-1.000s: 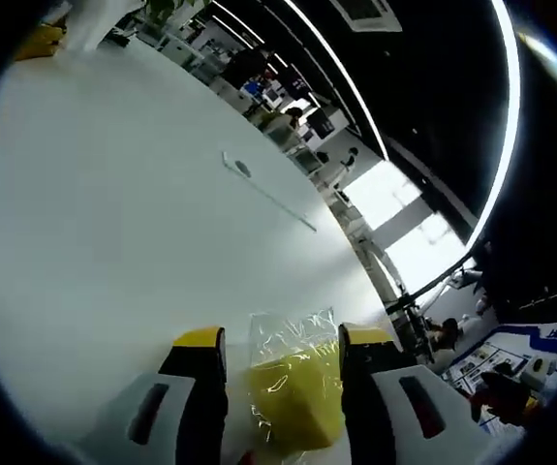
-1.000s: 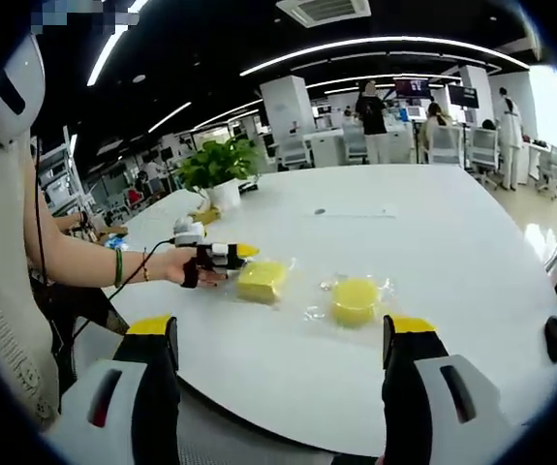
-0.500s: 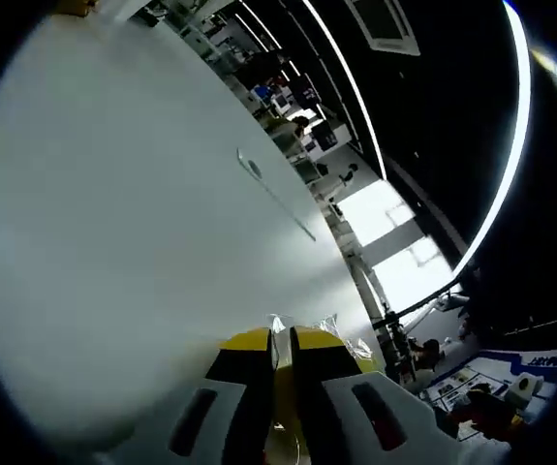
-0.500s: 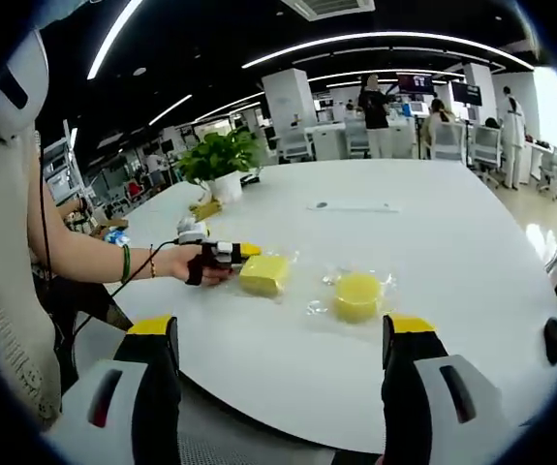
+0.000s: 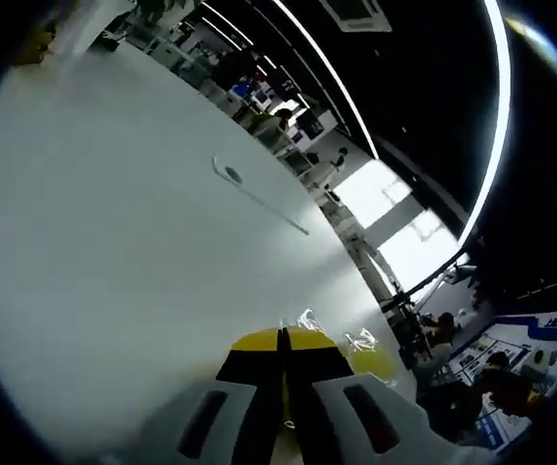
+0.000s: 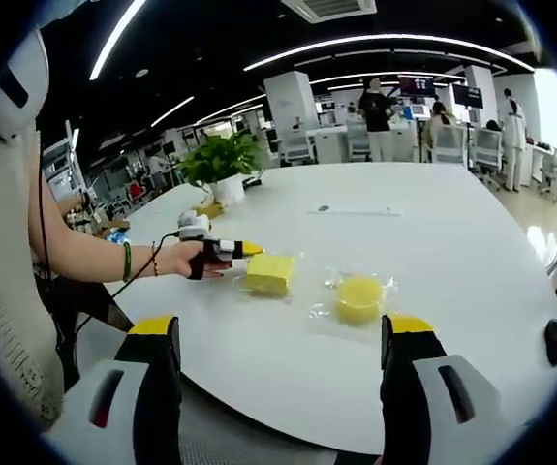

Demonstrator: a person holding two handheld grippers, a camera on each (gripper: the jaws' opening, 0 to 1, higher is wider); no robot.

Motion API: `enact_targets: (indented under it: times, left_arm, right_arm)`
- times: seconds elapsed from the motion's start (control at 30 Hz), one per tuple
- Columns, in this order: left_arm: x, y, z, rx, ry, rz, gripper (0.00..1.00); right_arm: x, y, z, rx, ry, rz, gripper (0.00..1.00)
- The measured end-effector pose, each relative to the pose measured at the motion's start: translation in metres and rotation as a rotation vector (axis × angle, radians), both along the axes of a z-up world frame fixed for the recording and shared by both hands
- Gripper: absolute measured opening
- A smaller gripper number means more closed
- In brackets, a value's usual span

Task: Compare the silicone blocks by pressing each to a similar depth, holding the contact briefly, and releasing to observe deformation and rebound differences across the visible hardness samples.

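In the right gripper view, our right gripper (image 6: 283,339) rises from the bottom of the frame, jaws wide apart. At centre, on the white table (image 6: 423,232), we see a square yellow block (image 6: 269,273) and a round yellow block (image 6: 359,297) in clear wrap. Left of centre, our left gripper (image 6: 249,250) touches the square block. A potted plant (image 6: 222,163) stands upper left.

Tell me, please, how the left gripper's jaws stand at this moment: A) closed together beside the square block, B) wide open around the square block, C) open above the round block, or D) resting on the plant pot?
A: in the left gripper view the left gripper has its yellow-tipped jaws meeting, and in the right gripper view it sits at the square block.
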State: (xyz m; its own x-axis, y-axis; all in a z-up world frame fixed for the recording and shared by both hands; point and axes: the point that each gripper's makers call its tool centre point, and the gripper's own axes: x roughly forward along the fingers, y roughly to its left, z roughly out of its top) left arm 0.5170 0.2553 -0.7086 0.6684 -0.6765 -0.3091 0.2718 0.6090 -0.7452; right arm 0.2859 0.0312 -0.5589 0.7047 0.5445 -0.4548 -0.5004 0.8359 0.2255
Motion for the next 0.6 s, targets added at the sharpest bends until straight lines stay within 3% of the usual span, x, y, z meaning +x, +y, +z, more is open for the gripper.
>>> enact_targets:
  times: [0.13,0.43,0.6]
  left_arm:
    - [-0.005,-0.007,0.019,-0.012,-0.03,-0.01,0.0]
    - [-0.02,-0.022,0.054,0.109,-0.147,-0.08,0.0]
    - [-0.039,-0.042,0.081,0.12,-0.192,-0.135,0.0]
  right_arm:
    - [-0.001,0.001,0.001,0.006,-0.009,0.007,0.79]
    - [-0.005,0.002,0.006,0.029,-0.031,0.024,0.79]
    - [-0.01,0.002,0.013,0.045,-0.052,0.036,0.78]
